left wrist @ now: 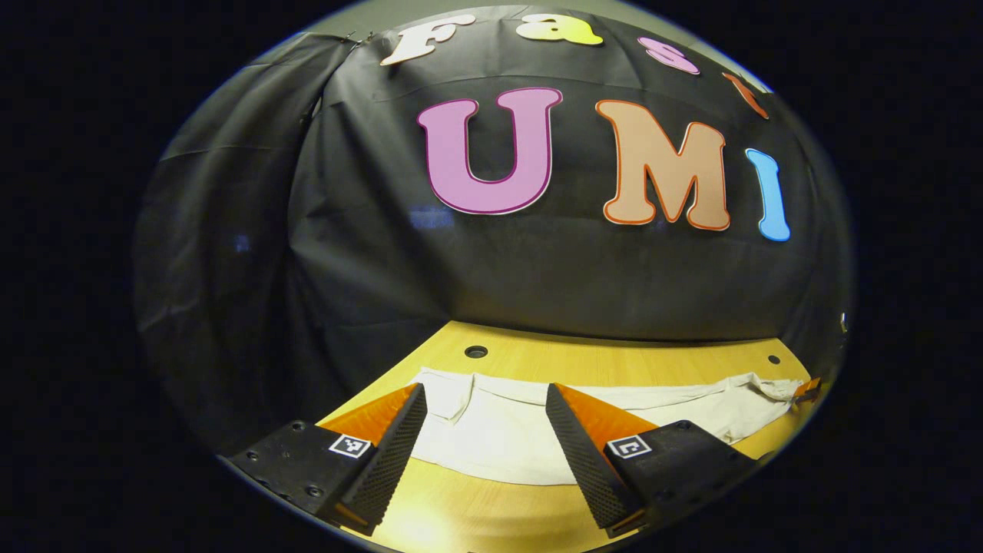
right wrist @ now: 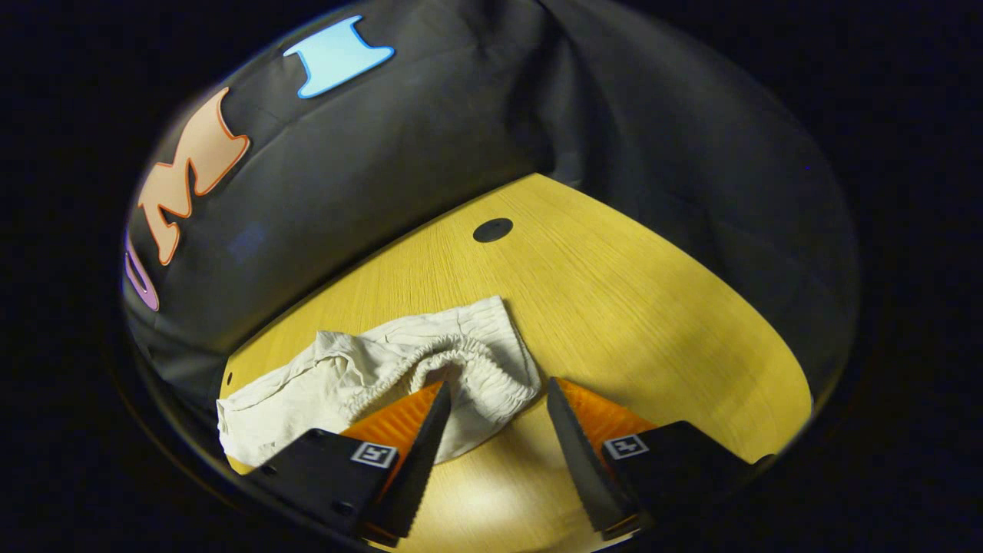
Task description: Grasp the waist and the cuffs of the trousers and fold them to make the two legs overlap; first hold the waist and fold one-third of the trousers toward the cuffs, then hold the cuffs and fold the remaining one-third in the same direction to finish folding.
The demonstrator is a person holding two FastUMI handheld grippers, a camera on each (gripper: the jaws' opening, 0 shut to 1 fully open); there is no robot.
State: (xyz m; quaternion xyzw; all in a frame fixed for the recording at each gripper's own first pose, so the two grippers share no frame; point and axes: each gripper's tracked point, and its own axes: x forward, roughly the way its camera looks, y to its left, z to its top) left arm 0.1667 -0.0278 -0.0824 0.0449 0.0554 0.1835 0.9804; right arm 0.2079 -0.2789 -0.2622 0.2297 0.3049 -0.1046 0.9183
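White trousers (left wrist: pixel 499 430) lie stretched across the wooden table (left wrist: pixel 614 361). In the left gripper view one end lies just ahead of my left gripper (left wrist: pixel 485 392), which is open and hovers above the cloth. The far end (left wrist: pixel 768 386) bunches up at the right, beside a small part of the other gripper (left wrist: pixel 808 390). In the right gripper view the gathered elastic waist (right wrist: pixel 476 361) lies crumpled on the table (right wrist: pixel 614 307). My right gripper (right wrist: pixel 498 384) is open, with the waistband's edge between its fingertips and its left finger (right wrist: pixel 418 430) over the cloth.
The black cloth wall stands close behind the table's far edge. Round holes sit in the tabletop (left wrist: pixel 476 352) (left wrist: pixel 773 359) (right wrist: pixel 492 230). Bare wood stretches to the right of the waist (right wrist: pixel 653 322) and in front of the trousers (left wrist: pixel 476 514).
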